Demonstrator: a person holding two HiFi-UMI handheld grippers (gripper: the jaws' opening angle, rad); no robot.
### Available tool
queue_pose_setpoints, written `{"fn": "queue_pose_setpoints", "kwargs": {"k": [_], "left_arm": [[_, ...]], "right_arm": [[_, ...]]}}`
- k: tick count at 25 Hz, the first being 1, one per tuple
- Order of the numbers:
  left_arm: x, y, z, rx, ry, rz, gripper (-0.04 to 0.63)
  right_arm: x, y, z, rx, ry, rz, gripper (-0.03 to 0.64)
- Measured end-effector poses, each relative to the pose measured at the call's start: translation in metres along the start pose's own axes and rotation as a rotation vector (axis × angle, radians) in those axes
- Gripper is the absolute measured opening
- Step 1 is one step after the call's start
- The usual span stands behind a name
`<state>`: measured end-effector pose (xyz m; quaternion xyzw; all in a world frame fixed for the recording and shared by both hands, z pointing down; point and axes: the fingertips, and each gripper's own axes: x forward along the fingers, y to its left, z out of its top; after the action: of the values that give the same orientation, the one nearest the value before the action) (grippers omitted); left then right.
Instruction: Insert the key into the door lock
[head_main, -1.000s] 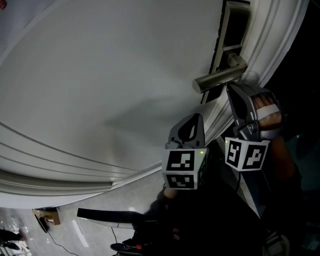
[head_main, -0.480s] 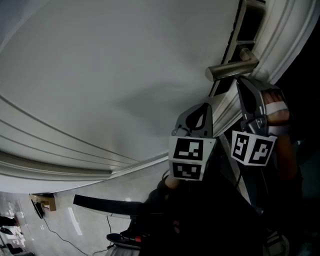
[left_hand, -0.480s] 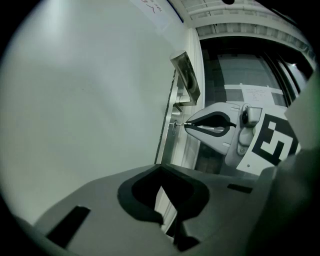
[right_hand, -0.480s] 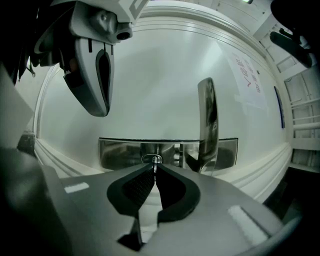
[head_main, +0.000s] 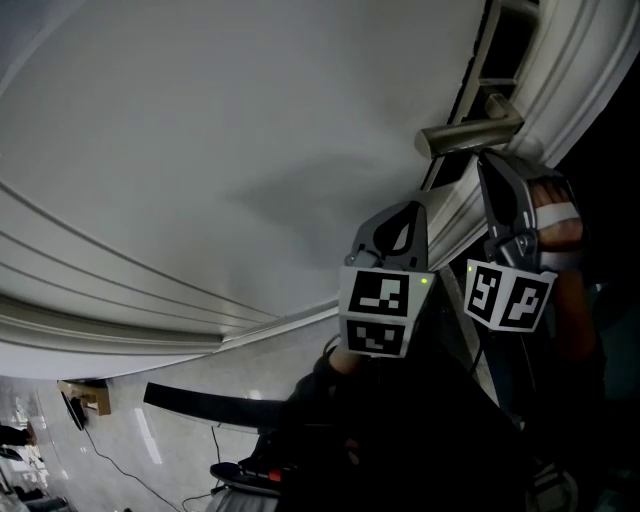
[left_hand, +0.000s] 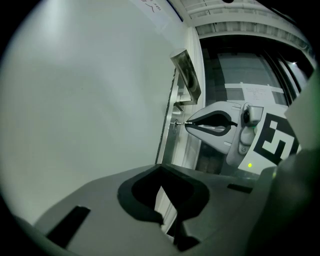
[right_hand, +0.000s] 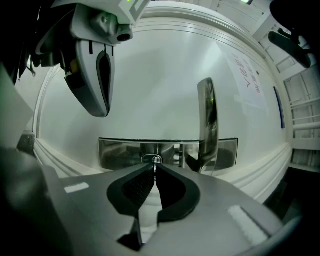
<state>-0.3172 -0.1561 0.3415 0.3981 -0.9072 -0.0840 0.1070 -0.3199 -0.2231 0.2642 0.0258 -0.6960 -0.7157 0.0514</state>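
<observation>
Head view: a white panelled door (head_main: 200, 150) fills the frame. The left claw (head_main: 401, 214) hangs near it, and the right claw (head_main: 489, 172) sits just under a brushed-metal lever handle (head_main: 468, 135).

Left gripper view: its jaws are together, gripping nothing.

Right gripper view: its jaws pinch a thin silver key (right_hand: 154, 169), tip at the round keyhole (right_hand: 152, 159) in a polished steel lock plate (right_hand: 120, 152).

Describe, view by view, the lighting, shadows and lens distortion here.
Head view: a soft shadow falls across the pale door, and the lower half is nearly black. Left gripper view: fisheye bulge, dark corners. Right gripper view: the lock plate shines with reflections, and straight lines curve.

White door (head_main: 200, 150), silvery handle (head_main: 467, 135)
</observation>
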Motion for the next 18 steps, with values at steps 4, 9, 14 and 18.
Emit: {"fn": "queue_pose_setpoints", "kwargs": {"k": [4, 9, 14, 18], "left_arm": [[0.0014, -0.0003, -0.0004, 0.001, 0.002, -0.002, 0.000], [0.0045, 0.0001, -0.0021, -0.002, 0.003, -0.006, 0.000], [0.0071, 0.0005, -0.0033, -0.006, 0.003, -0.006, 0.000], [0.0068, 0.0001, -0.0037, -0.012, 0.002, -0.006, 0.000]], "right_arm": [[0.0002, 0.0000, -0.0006, 0.000, -0.002, 0.002, 0.012], [0.0042, 0.0011, -0.0015, 0.000, 0.004, -0.002, 0.012], [0.0054, 0.0022, -0.0035, -0.001, 0.005, 0.003, 0.012], [0.0059, 0.0019, -0.0028, -0.005, 0.003, 0.007, 0.012]]}}
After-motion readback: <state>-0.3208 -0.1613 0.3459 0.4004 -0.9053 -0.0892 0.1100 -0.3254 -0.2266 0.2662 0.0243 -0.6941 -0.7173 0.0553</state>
